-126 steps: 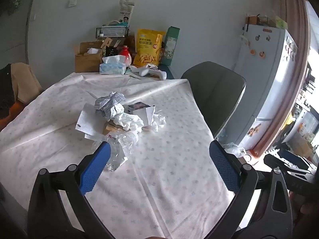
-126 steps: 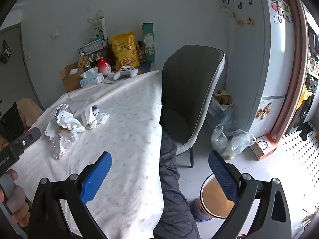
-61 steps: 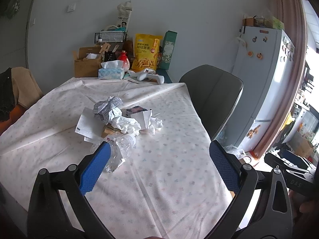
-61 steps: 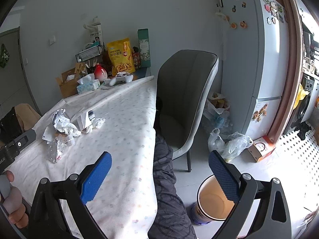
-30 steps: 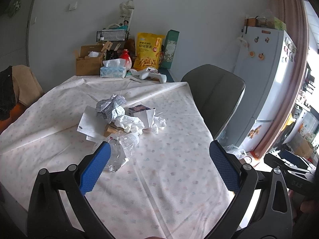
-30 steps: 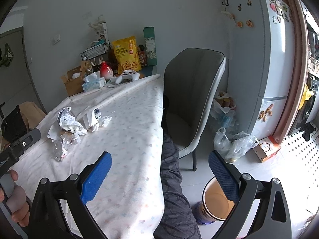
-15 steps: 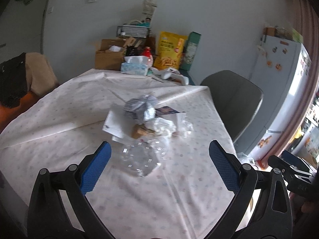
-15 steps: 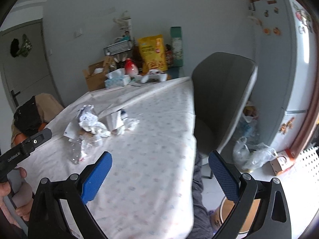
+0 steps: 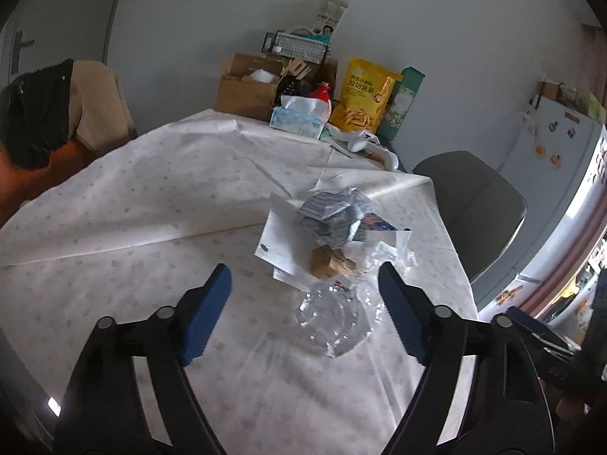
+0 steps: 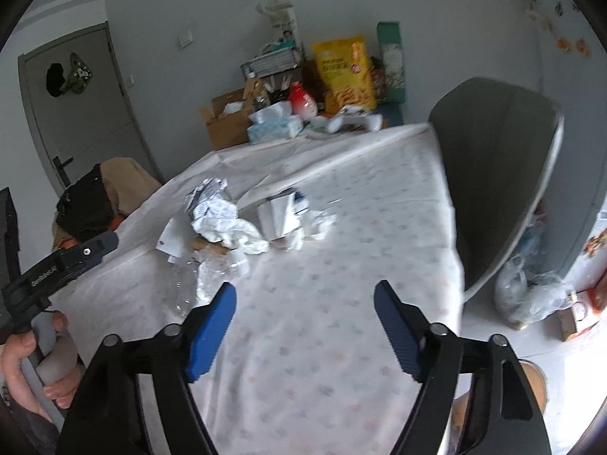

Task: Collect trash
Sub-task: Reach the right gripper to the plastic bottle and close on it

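Blue pads either side, clear crumpled plastic (image 9: 334, 314) between the jaws, white paper (image 9: 282, 244) beyond, pale dotted cloth on the surface (image 9: 151, 204).

Trash heaped on a cloth-covered table (image 10: 341, 284)

The right gripper (image 10: 305, 305), jaws closing on nothing, hovers above the table's near edge; crumpled paper (image 10: 212, 204) and clear plastic (image 10: 212, 273) lie toward its left edge.

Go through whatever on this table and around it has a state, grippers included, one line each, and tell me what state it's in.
left hand-held gripper: jaws closing, nothing gripped
right hand-held gripper: jaws closing, nothing between them
clear plastic bottle: crushed, lying flat
printed wrapper: crumpled, on top of the pile
white tissue: wadded
tissue box: open, tissue sticking out
cardboard box: flaps open
yellow snack bag: upright
door: shut
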Action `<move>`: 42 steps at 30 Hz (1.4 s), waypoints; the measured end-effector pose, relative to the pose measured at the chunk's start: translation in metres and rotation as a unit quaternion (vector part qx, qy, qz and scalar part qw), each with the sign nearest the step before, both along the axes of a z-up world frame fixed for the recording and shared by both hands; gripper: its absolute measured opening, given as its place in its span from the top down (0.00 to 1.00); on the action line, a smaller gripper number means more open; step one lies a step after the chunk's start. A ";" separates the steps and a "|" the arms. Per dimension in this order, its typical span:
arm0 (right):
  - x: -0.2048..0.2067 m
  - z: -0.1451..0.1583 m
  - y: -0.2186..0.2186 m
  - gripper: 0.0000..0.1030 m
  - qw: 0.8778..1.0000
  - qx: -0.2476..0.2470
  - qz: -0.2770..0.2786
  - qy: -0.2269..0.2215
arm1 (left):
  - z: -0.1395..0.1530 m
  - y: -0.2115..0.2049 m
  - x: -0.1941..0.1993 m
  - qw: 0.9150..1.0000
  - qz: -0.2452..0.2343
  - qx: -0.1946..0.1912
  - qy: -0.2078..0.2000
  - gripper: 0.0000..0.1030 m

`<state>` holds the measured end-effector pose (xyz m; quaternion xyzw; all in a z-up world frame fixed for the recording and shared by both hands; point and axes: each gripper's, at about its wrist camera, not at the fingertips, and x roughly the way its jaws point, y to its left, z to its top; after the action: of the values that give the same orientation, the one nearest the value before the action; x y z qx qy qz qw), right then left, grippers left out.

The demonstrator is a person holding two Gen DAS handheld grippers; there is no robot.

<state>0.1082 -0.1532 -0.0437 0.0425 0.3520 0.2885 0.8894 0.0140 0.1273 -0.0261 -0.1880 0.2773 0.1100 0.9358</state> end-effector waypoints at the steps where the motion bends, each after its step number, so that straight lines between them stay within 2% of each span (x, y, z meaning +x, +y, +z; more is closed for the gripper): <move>1: 0.003 -0.002 0.007 0.34 1.000 0.002 0.009 0.006 | -0.002 0.004 0.002 1.000 0.003 -0.003 0.003 0.30; 12: 0.018 -0.020 0.061 0.37 0.997 0.012 0.067 0.046 | -0.041 0.049 0.034 0.995 0.004 -0.091 0.038 0.59; 20: 0.030 -0.037 0.081 0.37 0.992 0.029 0.084 0.089 | -0.057 0.050 0.063 0.993 -0.001 -0.109 0.052 0.60; 23: 0.034 -0.042 0.089 0.37 0.990 0.033 0.092 0.102 | -0.064 0.051 0.074 0.992 -0.006 -0.112 0.059 0.71; 25: 0.037 -0.045 0.094 0.37 0.989 0.034 0.095 0.111 | -0.068 0.052 0.080 0.991 -0.010 -0.120 0.062 0.86; 26: 0.038 -0.047 0.096 0.37 0.988 0.036 0.096 0.117 | -0.070 0.053 0.080 0.991 -0.010 -0.121 0.063 0.96; 37: 0.038 -0.059 0.127 0.37 0.982 0.035 0.115 0.143 | -0.048 0.067 0.037 0.991 0.025 -0.127 0.012 0.98; 39: 0.038 -0.062 0.132 0.41 0.982 0.031 0.115 0.144 | -0.041 0.070 0.030 0.991 0.027 -0.128 0.001 0.98; 40: 0.037 -0.062 0.134 0.49 0.983 0.027 0.114 0.142 | -0.037 0.071 0.026 0.992 0.027 -0.127 -0.005 0.98; 42: 0.038 -0.062 0.134 0.52 0.980 0.040 0.119 0.151 | -0.027 0.071 0.019 0.992 0.026 -0.121 -0.019 0.98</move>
<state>0.1459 -0.0196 -0.1052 0.0791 0.4731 0.3966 0.7827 0.0333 0.1985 -0.0534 -0.3091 0.2658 0.0965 0.9080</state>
